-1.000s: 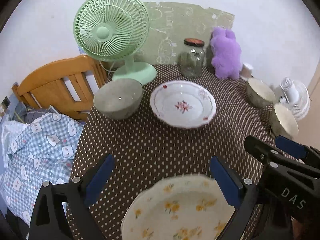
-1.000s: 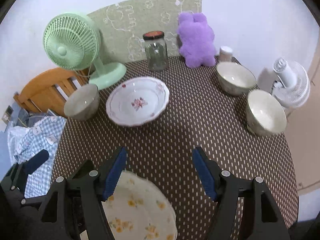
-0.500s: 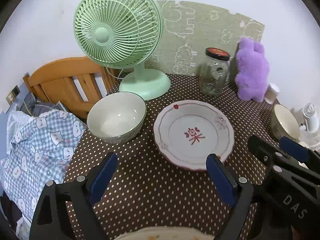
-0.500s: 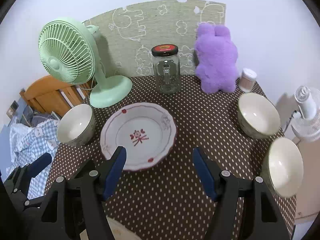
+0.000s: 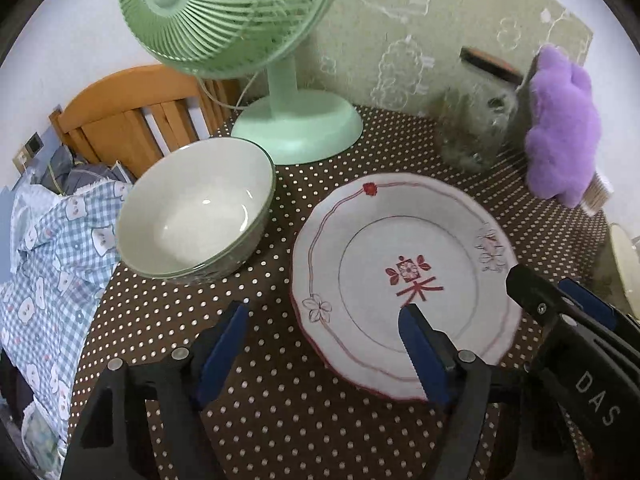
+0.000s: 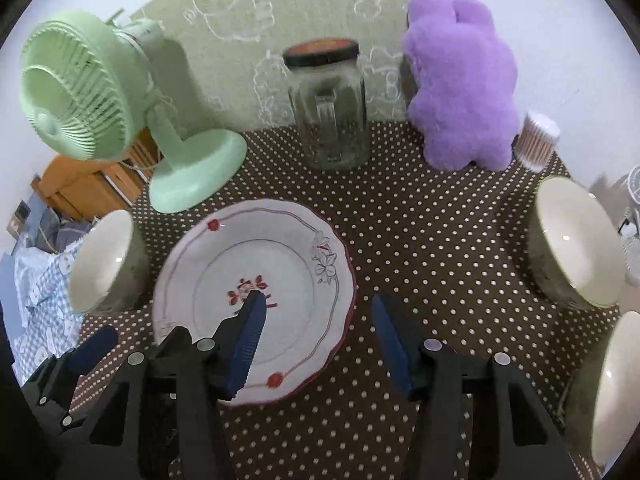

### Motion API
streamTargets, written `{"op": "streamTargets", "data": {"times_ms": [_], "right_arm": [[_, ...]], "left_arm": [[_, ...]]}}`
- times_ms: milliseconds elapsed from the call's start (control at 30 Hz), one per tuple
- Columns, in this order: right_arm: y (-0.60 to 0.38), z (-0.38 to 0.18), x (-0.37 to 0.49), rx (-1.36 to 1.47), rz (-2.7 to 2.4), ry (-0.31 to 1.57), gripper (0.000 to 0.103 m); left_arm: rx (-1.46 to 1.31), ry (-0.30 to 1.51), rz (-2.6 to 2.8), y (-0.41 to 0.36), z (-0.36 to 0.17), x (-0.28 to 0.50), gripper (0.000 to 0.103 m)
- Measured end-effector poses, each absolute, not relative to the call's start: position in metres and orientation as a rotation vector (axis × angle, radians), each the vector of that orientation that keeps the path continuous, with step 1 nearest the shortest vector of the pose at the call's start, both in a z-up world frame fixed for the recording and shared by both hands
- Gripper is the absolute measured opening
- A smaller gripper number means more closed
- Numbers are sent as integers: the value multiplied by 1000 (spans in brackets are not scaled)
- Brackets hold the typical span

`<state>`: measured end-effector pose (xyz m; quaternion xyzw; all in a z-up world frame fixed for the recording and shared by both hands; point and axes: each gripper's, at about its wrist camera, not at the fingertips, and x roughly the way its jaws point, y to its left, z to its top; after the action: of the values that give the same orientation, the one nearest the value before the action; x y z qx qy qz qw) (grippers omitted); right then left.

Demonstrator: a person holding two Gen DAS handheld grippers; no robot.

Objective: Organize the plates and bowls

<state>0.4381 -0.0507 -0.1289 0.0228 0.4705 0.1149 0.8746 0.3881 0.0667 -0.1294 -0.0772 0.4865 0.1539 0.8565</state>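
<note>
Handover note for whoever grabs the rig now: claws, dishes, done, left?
Left claw: open, empty, at the near-left rim of the red-pattern plate.
Right claw: open, empty, straddling that plate's right rim.
Bowls: one left of the plate, two at the table's right edge.
Done: nothing stacked in view.
Left: grasp the plate, gather the bowls.

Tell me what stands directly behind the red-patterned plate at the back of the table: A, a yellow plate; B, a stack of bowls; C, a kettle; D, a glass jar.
D: in the right wrist view the jar stands behind the plate, between the fan and the purple plush.
</note>
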Motion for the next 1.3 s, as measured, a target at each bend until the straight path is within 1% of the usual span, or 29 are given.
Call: {"op": "streamTargets", "data": {"times_ms": [100, 267, 300, 367, 400, 433, 500, 567, 600, 733, 967, 1300], "right_arm": [[-50, -145, 450, 63, 235, 1014, 59], [-45, -167, 459, 56, 242, 1055, 51], [-45, -169, 460, 61, 250, 1057, 48], [-45, -174, 462, 57, 248, 1063, 45], [-43, -176, 463, 51, 247, 1064, 43], [-42, -178, 465, 47, 249, 1068, 39], [-38, -182, 468, 40, 249, 1077, 38], [-37, -183, 469, 37, 245, 1080, 37], [-36, -184, 470, 34, 243, 1081, 34], [-36, -185, 471, 26, 234, 1091, 32], [-49, -179, 461, 40, 205, 1112, 31], [-84, -173, 430, 58, 134, 1146, 31]], "left_arm": [[-151, 1044, 330, 67, -142, 395, 77], [-159, 1056, 348, 72, -154, 402, 73], [-160, 1060, 341, 72, -157, 404, 70], [-157, 1066, 320, 69, -160, 407, 68], [-155, 1069, 317, 69, -162, 408, 65], [-152, 1075, 310, 67, -164, 409, 59], [-153, 1079, 298, 66, -164, 410, 57], [-151, 1080, 301, 65, -164, 411, 56], [-155, 1079, 304, 64, -163, 410, 54], [-160, 1084, 318, 66, -161, 411, 50], [-162, 1120, 283, 62, -162, 410, 49], [-109, 1172, 175, 28, -159, 387, 48]]}}
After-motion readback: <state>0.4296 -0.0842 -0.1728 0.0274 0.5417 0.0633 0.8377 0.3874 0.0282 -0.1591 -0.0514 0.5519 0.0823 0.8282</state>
